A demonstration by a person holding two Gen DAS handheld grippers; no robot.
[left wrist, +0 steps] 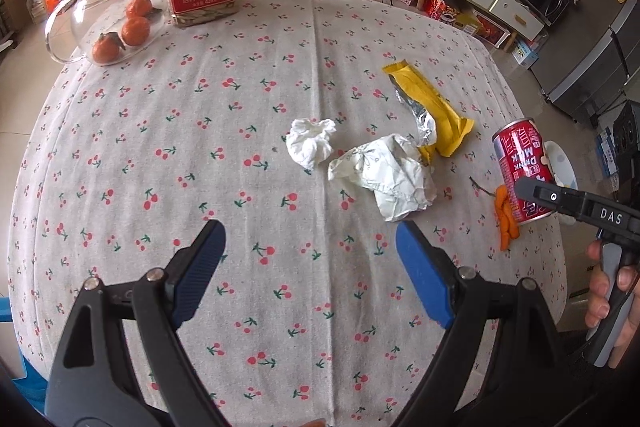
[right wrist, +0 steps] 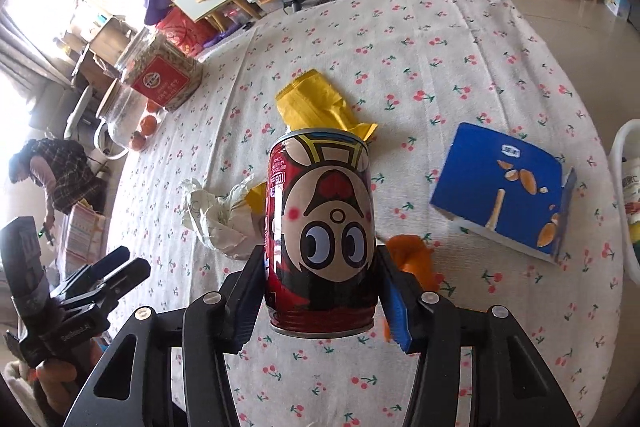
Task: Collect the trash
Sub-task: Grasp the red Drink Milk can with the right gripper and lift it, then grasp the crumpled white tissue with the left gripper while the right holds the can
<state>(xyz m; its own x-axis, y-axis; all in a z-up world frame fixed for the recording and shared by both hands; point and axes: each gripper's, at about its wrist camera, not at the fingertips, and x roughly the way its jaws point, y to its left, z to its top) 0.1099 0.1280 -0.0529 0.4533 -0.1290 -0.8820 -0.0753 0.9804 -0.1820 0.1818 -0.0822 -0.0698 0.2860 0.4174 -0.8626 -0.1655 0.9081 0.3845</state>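
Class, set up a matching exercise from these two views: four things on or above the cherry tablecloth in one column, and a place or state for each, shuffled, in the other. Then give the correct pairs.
Things
1. red can
2. yellow wrapper
3. tangerines
4. left gripper

Places or states
A. open, holding nothing
B. lying flat beside crumpled paper
C. clamped upside down in the right gripper
D. under a tilted glass jar

Pairs: 1-C, 2-B, 3-D, 4-A
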